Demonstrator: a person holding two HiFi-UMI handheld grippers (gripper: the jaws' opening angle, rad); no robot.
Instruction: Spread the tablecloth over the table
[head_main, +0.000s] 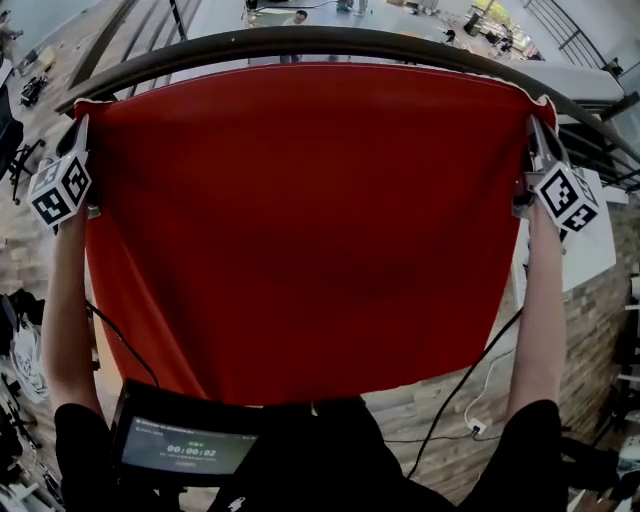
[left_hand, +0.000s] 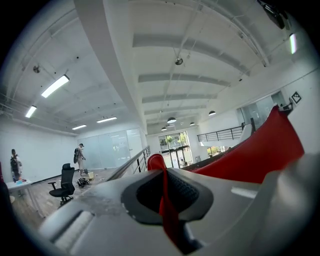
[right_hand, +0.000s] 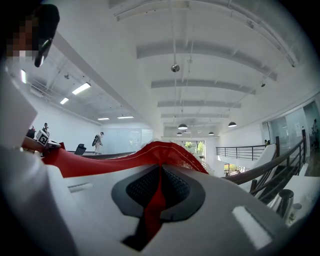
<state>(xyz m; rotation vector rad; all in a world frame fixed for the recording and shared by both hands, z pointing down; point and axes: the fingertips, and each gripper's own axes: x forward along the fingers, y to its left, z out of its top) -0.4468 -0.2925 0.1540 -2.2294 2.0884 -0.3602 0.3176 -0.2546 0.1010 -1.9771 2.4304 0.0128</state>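
Tablecloth (head_main: 300, 230): red, held up in the air as one broad sheet in front of the person. The top edge is stretched nearly straight between the two tools and the lower edge hangs free in a curve.

Left gripper (head_main: 82, 125): jaws clamped together on the cloth's upper left corner. Its own view shows a thin fold of red fabric pinched between the dark pads (left_hand: 145, 192), with the rest of the sheet running away to the right.

Right gripper (head_main: 535, 130): jaws likewise closed on the upper right corner, with a red fold caught between them and the sheet running off to the left.

In the head view the top edge lies just below a dark curved handrail (head_main: 330, 40); contact cannot be determined. Both forearms are extended forward, well apart
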